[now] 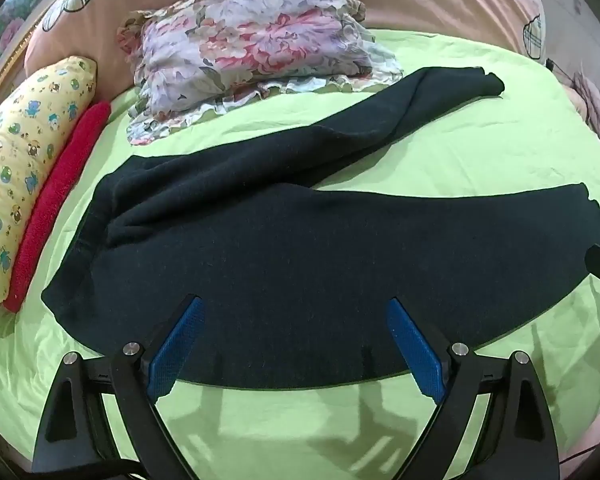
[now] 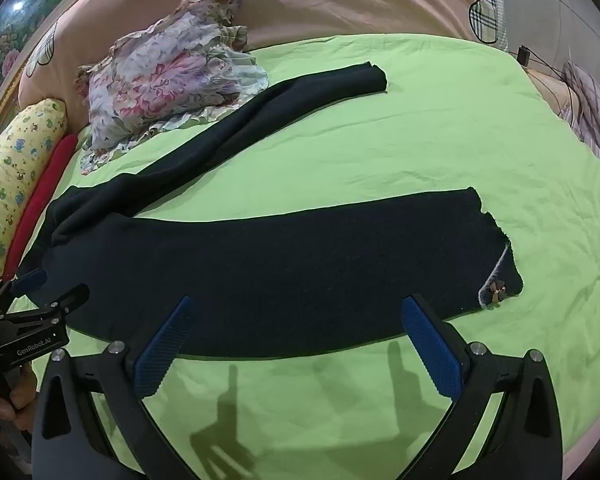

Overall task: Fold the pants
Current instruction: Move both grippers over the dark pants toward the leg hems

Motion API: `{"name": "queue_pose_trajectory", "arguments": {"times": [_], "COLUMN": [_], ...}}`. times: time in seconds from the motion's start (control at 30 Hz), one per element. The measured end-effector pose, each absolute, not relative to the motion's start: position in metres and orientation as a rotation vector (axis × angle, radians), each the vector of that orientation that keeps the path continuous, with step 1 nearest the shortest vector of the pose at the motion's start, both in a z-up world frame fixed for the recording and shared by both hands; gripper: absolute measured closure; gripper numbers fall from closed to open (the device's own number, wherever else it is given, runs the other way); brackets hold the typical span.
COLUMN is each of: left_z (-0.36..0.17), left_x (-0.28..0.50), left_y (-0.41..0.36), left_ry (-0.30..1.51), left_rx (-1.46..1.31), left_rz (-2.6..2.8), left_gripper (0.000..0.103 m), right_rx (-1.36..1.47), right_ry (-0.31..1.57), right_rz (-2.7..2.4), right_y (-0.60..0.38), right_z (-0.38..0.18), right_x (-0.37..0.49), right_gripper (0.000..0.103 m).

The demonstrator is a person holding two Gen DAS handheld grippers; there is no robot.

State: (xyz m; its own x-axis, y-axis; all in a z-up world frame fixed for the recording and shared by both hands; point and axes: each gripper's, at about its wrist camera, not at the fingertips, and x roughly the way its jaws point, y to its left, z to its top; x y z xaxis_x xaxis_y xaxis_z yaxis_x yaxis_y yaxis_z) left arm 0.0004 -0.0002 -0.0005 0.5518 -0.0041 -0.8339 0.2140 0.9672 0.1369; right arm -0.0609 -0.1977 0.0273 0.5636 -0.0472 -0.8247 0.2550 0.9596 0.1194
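**Both grippers open over the spread pants**

The left gripper hovered with its blue ribbed fingers spread wide and holding nothing, their tips over the near edge of the pants. The right gripper stood the same way — jaws apart, empty, above the near leg and not visibly touching it. In the right wrist view the left gripper showed at the left, close to the waist end of the pants, so the two seemed placed along the near leg, one toward the waist and one toward the cuff, probably ready to pinch that leg and carry it across.

The pants were dark, almost black, of a soft matte knit that looked thick and a little fuzzy. They lay flat on the bed sheet, waist toward the left edge of the bed, the legs splayed in a V: the near leg ran along the front edge and ended in a cuff with a pale trim and a small flower ornament, while the far leg angled toward the back — narrow and slightly twisted. No fold had been made yet.

The sheet was smooth, bright green and lightly creased. At its back left corner sat a frilled floral cushion; along the left edge lay a yellow printed bolster and a red roll of fleecy cloth.
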Motion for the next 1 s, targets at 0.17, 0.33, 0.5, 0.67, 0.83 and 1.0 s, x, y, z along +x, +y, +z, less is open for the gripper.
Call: {"name": "queue_pose_trajectory", "arguments": {"times": [0.17, 0.33, 0.5, 0.67, 0.83, 1.0], "left_z": [-0.002, -0.005, -0.005, -0.006, -0.006, -0.008], "left_x": [0.001, -0.005, 0.002, 0.003, 0.002, 0.005], "left_y": [-0.002, 0.003, -0.001, -0.007, -0.011, -0.015], "left_ry": [0.988, 1.013, 1.015, 1.02, 1.024, 1.014], "left_rx": [0.229, 0.225, 0.239, 0.244, 0.242, 0.266], "left_rz": [-0.129, -0.13, -0.143, -0.164, -0.193, -0.192], "left_gripper": [0.01, 0.01, 0.01, 0.01, 0.01, 0.01], "right_rx": [0.241, 0.247, 0.253, 0.264, 0.286, 0.303], "right_ry": [0.959, 0.962, 0.967, 0.968, 0.971, 0.984], "right_rz": [-0.183, -0.189, -0.188, -0.188, -0.192, -0.193], "right_y": [-0.202, -0.207, -0.21, -0.213, -0.218, -0.223], "right_z": [0.027, 0.027, 0.027, 0.026, 0.026, 0.025], "right_x": [-0.062, -0.064, -0.065, -0.066, -0.067, -0.068], "right_gripper": [0.0, 0.0, 0.0, 0.0, 0.0, 0.0]}}
